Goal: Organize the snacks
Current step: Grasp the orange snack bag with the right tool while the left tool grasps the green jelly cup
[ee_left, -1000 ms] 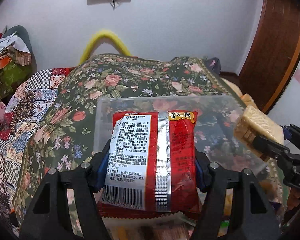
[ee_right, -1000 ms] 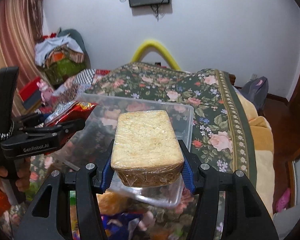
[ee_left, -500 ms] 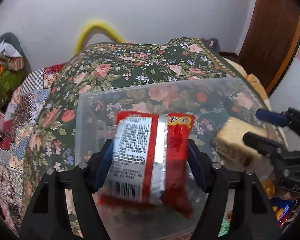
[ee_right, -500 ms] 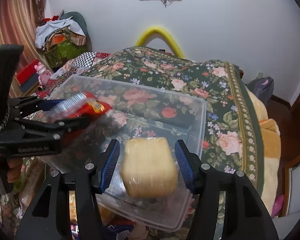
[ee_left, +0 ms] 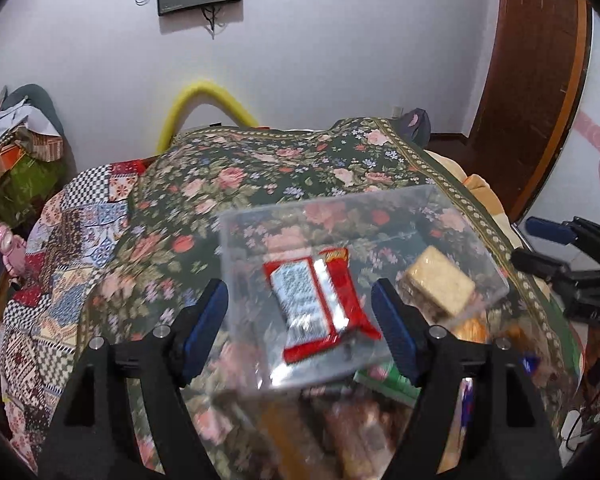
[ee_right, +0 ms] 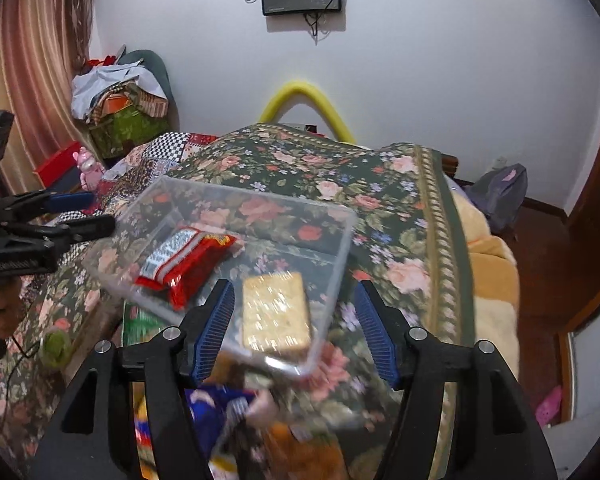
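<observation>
A clear plastic bin point(ee_left: 256, 224) point(ee_right: 340, 256) sits on the floral bedspread. A red snack packet point(ee_left: 320, 304) point(ee_right: 188, 260) lies inside it. A wrapped tan cake block point(ee_left: 440, 288) point(ee_right: 276, 312) lies in the bin beside the packet. My left gripper point(ee_left: 300, 320) is open and empty above the bin's near side; it also shows in the right wrist view point(ee_right: 88, 212). My right gripper point(ee_right: 296, 324) is open and empty over the cake block; it also shows in the left wrist view point(ee_left: 540, 244).
Several loose snack packs point(ee_left: 360, 432) point(ee_right: 228, 412) lie on the bed in front of the bin, blurred. A patchwork quilt point(ee_left: 60, 248) covers the bed's left side. A yellow foam arch point(ee_left: 204, 108) stands at the wall. A wooden door point(ee_left: 540, 80) is at the right.
Both grippers opened and pulled back and up. The red packet and the cake block dropped from the jaws into the clear bin.
</observation>
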Demonstrator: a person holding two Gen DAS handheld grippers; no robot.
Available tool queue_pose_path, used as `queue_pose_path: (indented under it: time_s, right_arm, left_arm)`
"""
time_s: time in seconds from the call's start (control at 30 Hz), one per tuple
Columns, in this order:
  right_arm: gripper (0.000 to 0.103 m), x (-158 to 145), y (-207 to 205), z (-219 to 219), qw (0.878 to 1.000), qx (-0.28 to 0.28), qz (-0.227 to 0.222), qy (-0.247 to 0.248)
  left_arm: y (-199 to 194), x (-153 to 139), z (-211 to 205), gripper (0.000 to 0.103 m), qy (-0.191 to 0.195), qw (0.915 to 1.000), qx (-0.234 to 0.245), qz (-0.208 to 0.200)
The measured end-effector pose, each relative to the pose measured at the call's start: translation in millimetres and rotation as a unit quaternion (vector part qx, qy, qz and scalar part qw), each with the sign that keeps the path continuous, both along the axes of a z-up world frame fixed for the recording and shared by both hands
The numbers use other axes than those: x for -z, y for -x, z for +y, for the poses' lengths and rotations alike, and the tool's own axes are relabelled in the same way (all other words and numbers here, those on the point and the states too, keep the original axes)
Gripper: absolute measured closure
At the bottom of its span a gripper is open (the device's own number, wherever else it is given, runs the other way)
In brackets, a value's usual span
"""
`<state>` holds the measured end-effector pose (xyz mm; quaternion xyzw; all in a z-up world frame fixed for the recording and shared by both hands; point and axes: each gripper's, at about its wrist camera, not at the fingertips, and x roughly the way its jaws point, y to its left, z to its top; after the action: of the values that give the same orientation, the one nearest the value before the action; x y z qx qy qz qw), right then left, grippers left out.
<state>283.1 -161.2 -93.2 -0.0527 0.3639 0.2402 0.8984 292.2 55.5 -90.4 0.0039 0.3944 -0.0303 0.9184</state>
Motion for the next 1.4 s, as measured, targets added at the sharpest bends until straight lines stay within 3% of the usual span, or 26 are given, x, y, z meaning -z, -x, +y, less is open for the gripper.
queue_pose_path:
  time_s: [0.2,0.73,1.0,1.23,1.4]
  right_arm:
    - [0.041,11,21,-25,1.0,0.013,0.013,0.01]
    - [0.035,58,79,-52,0.997,0.042,0.066,0.001]
    - [0.033,76,80,-47,0.995,0.044,0.091,0.001]
    - [0.033,84,73,-43,0.994,0.053,0.095,0.004]
    - [0.033,85,67,-42,0.994,0.059,0.093,-0.002]
  left_arm:
    - [41,6,21,0.028,0.002,0.9998,-0.019,0.01]
    - [136,78,42,0.028,0.032,0.9944,-0.042,0.091]
    - [144,100,42,0.028,0.046,0.9911,-0.045,0.116]
    - [141,107,49,0.024,0.038,0.9926,-0.048,0.105]
    - [140,108,59,0.024,0.055,0.9923,-0.046,0.101]
